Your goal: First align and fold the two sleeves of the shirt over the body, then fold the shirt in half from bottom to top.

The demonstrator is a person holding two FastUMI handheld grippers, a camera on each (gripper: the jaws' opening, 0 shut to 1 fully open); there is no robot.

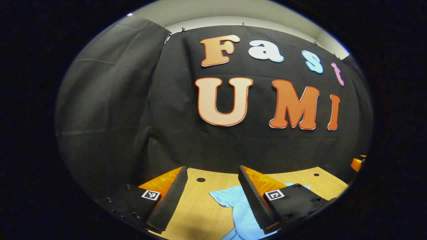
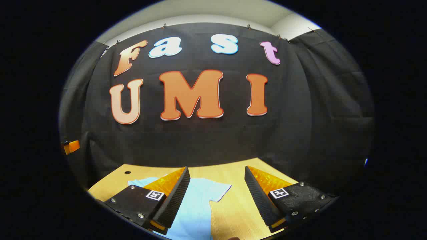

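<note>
A light blue shirt (image 1: 240, 208) lies flat on the wooden table (image 1: 196, 206), one short sleeve spread out to the side. In the left gripper view my left gripper (image 1: 213, 200) hangs above the table, open, with that sleeve below and between its fingers, untouched. In the right gripper view the same shirt (image 2: 196, 206) shows with its other sleeve (image 2: 218, 191) spread toward the middle of the table (image 2: 233, 206). My right gripper (image 2: 217, 200) is open above it, its left finger over the shirt's body, nothing held.
The black cloth wall (image 1: 213, 140) closes the far side of the table and wraps round both sides. Small round holes (image 1: 200, 179) dot the tabletop near the back edge. An orange object (image 1: 357, 163) sits at the far right edge of the left gripper view.
</note>
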